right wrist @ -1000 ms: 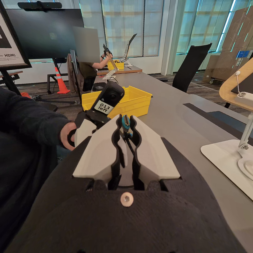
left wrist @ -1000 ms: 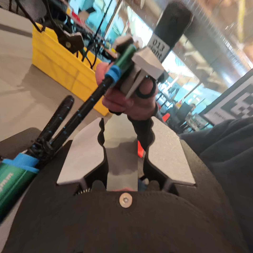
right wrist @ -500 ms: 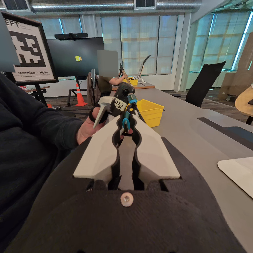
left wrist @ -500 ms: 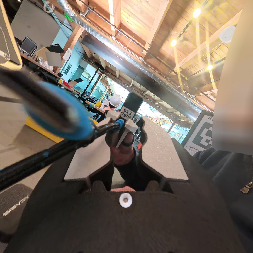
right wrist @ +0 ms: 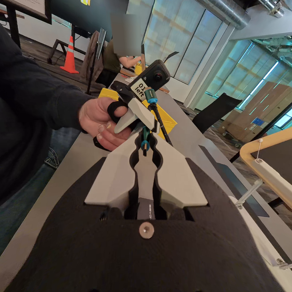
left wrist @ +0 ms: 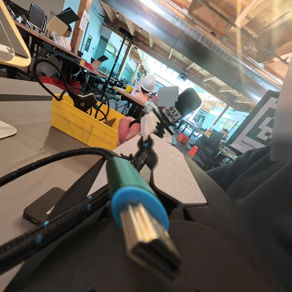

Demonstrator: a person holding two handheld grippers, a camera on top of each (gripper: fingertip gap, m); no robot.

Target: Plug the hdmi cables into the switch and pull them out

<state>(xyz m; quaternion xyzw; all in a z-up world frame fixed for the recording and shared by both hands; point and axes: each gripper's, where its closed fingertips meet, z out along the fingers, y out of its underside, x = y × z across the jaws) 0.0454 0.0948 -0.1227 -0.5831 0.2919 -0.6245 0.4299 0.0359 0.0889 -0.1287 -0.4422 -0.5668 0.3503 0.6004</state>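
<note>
Left tool [left wrist: 145, 147]: closed on the braided black cable [left wrist: 52, 159] near the fingertips; held in the left hand [right wrist: 98, 120] and raised above the table [left wrist: 23, 113].
Right tool [right wrist: 144, 137]: narrow gap, with the plug [right wrist: 144, 142] between the fingertips; cannot tell whether the pads press on it. Held in the right hand [left wrist: 126, 131], facing the left tool tip to tip.
Plug: green body, blue collar, metal end pointing back toward the right wrist camera; upper part reaching up into the left tool's fingers.
Second plug [left wrist: 142, 224]: same green and blue, free of any socket; lying over the left tool's body just beside its camera, metal end toward the lens, large and blurred.
Cable: running from the second plug down past the left tool's fingers, with a loop bending out to the left over the table in the left wrist view.
Switch [left wrist: 42, 203]: small black box flat on the table, below and left of the left tool; also glimpsed under the right tool, between the bases of its fingers. No plug seen in it.
Bin [left wrist: 82, 124]: yellow, on the table beyond both tools, holding dark cables.
Cone [right wrist: 69, 58]: orange, on the floor well behind the left hand.
</note>
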